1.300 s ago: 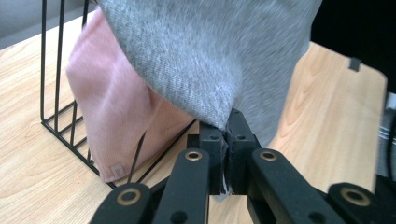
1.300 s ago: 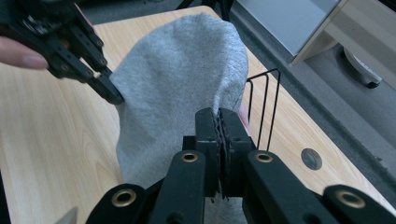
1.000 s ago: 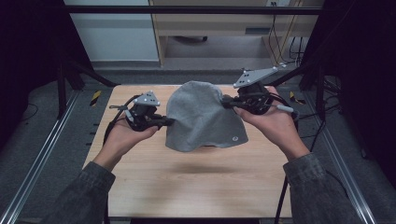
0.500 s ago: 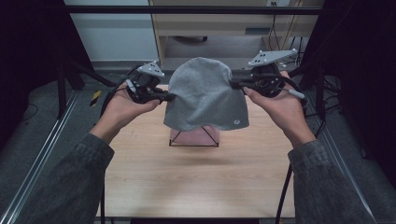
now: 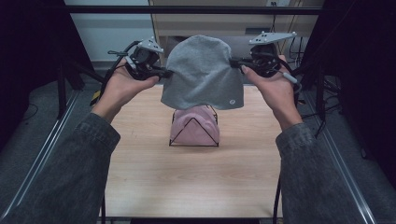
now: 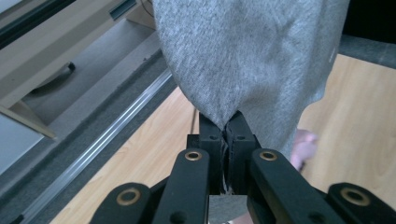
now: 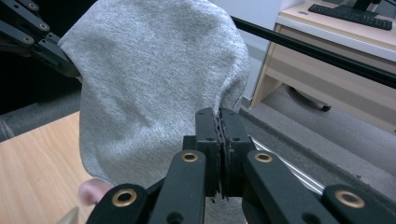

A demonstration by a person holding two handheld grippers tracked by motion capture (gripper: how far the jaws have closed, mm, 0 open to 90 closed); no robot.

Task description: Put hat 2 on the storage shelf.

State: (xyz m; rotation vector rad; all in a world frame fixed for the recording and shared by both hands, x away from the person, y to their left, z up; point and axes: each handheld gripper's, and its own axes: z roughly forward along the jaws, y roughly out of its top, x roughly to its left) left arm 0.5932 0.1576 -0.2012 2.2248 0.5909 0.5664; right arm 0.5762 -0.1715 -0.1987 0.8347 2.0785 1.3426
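Near the top centre of the high view, the grey beanie (image 5: 203,72) hangs spread between the left gripper (image 5: 164,73) and right gripper (image 5: 232,61), each with jaws pinched tight on an opposite edge, apparently so it can drop over the pink hat (image 5: 194,126) on the wire stand (image 5: 173,138) below.

I stand at a pale wooden table (image 5: 187,186) framed by black bars, one black bar (image 5: 196,9) crossing overhead. Grey carpet (image 5: 32,130) lies on both sides, with a metal rail (image 5: 44,154) running along my left. Ahead sits a beige desk (image 7: 336,51) carrying a dark keyboard (image 7: 352,16) (its drawer handle is dark), beside a white wall (image 5: 112,32). The light is dim and even.
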